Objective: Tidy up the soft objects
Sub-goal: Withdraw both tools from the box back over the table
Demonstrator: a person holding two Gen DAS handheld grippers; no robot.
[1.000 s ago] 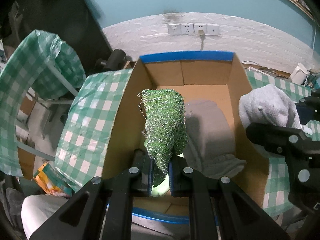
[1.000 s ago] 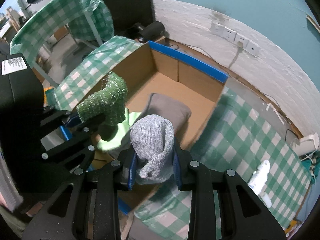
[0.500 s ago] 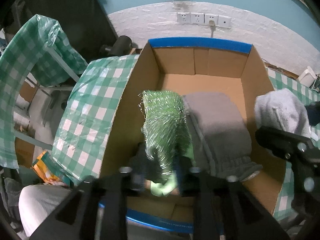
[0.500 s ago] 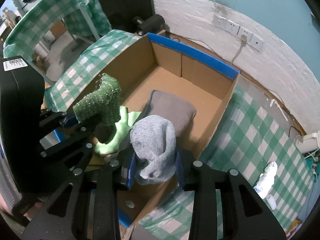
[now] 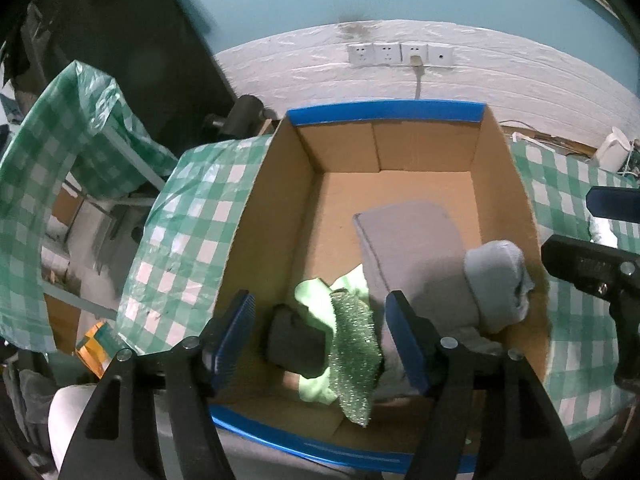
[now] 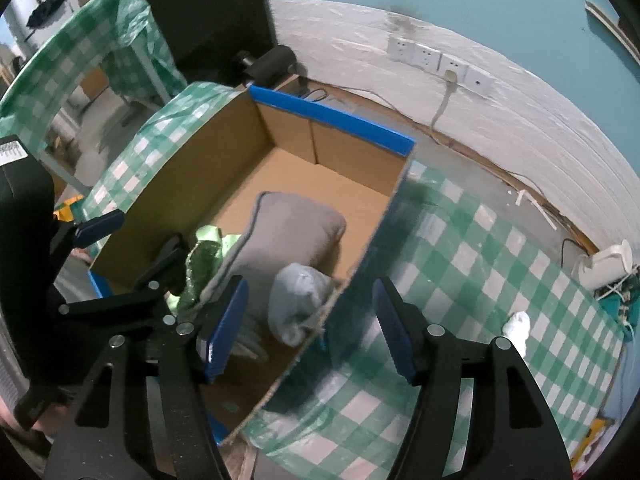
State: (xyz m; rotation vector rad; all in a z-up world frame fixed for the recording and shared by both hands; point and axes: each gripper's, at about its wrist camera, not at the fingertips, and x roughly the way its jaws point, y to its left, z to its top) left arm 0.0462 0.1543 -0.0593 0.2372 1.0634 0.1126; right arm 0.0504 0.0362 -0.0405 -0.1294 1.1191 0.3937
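There is one cardboard box (image 5: pixel 264 216) on the desk (image 5: pixel 188 216). Inside the box I count five soft things: one grey cushion (image 5: pixel 416 248), one light grey rolled cloth (image 5: pixel 500 280), one sparkling green cloth (image 5: pixel 354 344), one pale green cloth (image 5: pixel 316 300) and one dark folded piece (image 5: pixel 294 344). On the wall there are four sockets (image 5: pixel 400 54). Two claws are seen, the left claw (image 5: pixel 320 344) and the right claw (image 6: pixel 310 324).

The far half of the cardboard box (image 5: pixel 400 184), upper centre of my left view, is bare floor I could pass into. Nearer me the grey cushion (image 5: pixel 412 248), glittery green cloth (image 5: pixel 354 340) and pale grey bundle (image 5: pixel 498 280) crowd it. In my right view the box wall (image 6: pixel 360 264) stands between my opening jaws.
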